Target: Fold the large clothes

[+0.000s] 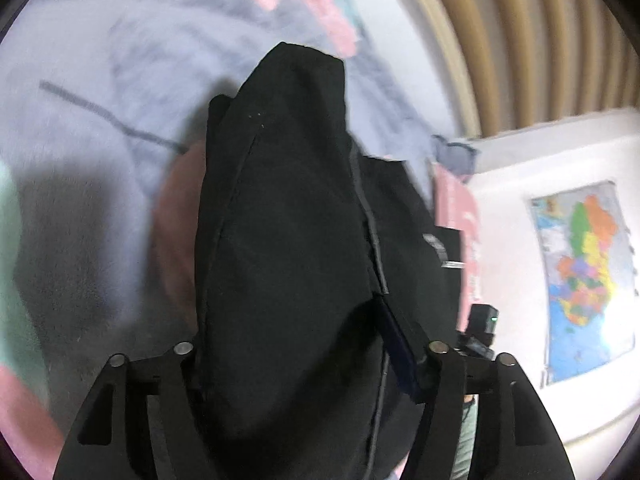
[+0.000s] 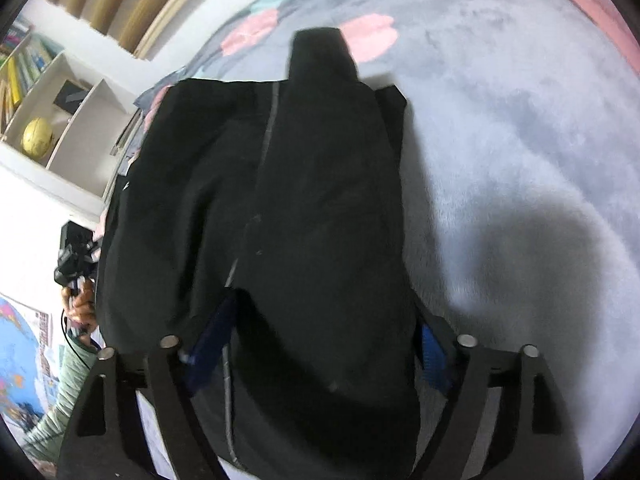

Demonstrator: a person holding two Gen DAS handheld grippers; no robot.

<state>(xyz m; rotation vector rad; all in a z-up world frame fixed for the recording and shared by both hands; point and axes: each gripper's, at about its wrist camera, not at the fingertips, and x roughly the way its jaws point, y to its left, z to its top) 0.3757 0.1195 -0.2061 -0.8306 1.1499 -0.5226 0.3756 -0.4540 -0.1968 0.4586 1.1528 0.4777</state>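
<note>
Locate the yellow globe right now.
Right wrist view, far left: the yellow globe sits in a cubby of the white shelf unit, below the row of books and left of the black garment.

No legible text, label, brand, number or sign in either wrist view. Checked the wall map (image 1: 584, 280), right of the left gripper's fingers: coloured regions only, any lettering too small and blurred to read. Checked book spines on the shelf (image 2: 24, 64), far left of and beyond the right gripper's fingers: colours only, no titles readable. Small pale mark on the black garment (image 1: 434, 242), illegible
</note>
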